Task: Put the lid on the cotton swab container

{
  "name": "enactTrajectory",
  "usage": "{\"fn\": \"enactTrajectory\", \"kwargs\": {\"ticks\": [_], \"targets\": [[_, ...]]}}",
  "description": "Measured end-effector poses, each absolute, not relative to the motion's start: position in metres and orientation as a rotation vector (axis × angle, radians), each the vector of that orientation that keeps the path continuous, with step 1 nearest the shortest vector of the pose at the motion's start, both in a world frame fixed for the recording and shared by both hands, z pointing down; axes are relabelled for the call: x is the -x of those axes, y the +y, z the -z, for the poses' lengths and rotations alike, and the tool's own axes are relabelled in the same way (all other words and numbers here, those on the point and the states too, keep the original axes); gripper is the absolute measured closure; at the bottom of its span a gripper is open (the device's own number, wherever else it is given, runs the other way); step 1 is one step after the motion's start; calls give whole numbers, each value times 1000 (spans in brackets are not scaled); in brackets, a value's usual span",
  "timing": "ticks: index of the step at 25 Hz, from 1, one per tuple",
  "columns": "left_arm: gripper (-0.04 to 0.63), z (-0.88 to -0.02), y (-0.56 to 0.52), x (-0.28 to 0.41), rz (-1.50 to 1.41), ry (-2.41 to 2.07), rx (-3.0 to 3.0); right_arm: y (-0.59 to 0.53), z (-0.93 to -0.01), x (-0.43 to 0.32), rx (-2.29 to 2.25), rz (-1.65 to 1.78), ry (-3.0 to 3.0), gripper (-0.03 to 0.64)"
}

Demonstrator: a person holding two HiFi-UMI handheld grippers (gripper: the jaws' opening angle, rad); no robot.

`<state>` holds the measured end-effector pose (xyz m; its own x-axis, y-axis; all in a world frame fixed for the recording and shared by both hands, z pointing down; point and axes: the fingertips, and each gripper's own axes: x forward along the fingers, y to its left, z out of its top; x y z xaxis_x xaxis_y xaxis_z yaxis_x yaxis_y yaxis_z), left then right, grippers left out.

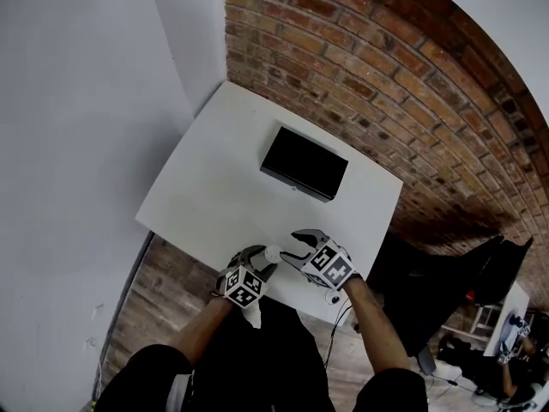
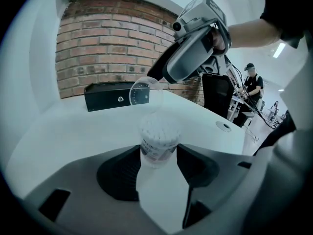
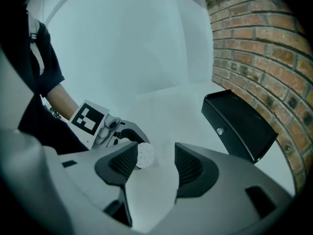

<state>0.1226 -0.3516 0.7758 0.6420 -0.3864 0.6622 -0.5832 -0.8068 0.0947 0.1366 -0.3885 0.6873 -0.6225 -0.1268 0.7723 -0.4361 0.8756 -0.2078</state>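
Down at the near edge of the desk (image 1: 214, 170), the left fingers (image 2: 122, 173) are clamping the swab-packed cotton swab container (image 2: 157, 138) from both sides. The right fingers (image 3: 188, 165) are standing wide apart, with the clear lid (image 2: 139, 93) hanging at their tips just above the container. Can't tell if they're actually pinching it tbh.

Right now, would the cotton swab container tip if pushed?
Probably light: the cotton swab container is clear plastic packed with swabs. Taller than wide, it could tip, though the left gripper seems to grip it in its jaws.
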Motion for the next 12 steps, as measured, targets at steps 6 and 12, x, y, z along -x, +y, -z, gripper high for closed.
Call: {"fn": "enactTrajectory", "kwargs": {"ticks": [6,12], "targets": [[358,-776,-352,-122,-940,-769,-2573,-385,-688,-131,-367,-498,-2230,391],[357,-776,-353,-122,-943,-764,-2577,-379,-686,-130,-337,-554,-2240,391]]}}
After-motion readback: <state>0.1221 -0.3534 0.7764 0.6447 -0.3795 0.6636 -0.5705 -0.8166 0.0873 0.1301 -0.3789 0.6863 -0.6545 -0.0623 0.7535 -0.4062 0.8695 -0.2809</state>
